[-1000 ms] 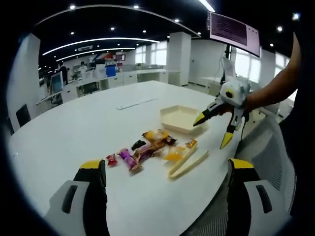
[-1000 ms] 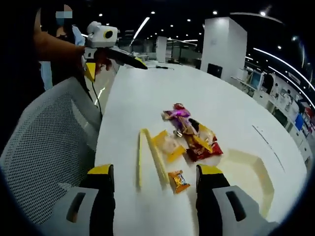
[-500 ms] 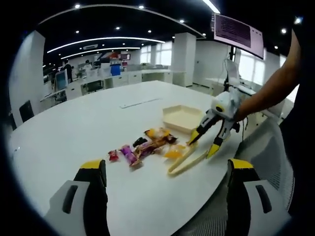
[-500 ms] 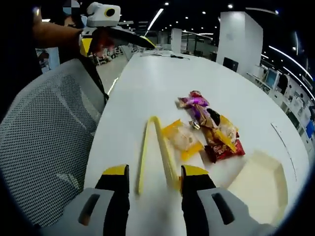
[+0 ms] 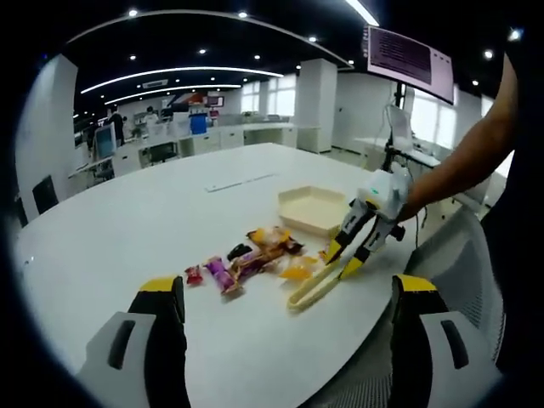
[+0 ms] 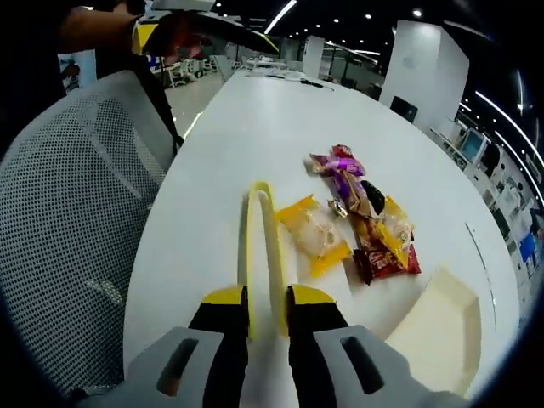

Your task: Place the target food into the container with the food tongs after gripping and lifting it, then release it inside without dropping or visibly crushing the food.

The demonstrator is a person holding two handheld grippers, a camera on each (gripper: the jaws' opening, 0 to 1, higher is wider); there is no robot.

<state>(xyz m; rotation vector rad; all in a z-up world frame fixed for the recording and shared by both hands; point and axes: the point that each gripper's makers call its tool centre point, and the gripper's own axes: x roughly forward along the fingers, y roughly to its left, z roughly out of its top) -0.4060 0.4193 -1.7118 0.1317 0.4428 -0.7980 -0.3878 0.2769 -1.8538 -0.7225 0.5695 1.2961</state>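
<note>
Right gripper (image 6: 267, 299) now around tongs (image 6: 259, 246)

Left gripper view: camera held above the near edge of the large white oval bench (image 5: 127, 221), well back from the items, facing across it toward the far office. Its own jaws rise at the bottom corners.

Right gripper view: camera set low and close over the bench (image 6: 255, 127) edge, facing along its length, a grey mesh chair back (image 6: 68, 195) at left. Its jaws frame the pale yellow plastic food tongs (image 6: 263, 242) directly ahead.

Shared ground: both views take in the tongs (image 5: 319, 280), the cluster of coloured wrapped snack packets (image 5: 251, 255) (image 6: 361, 217) and the shallow cream square container (image 5: 314, 206) (image 6: 438, 319), seen from roughly opposed directions.
</note>
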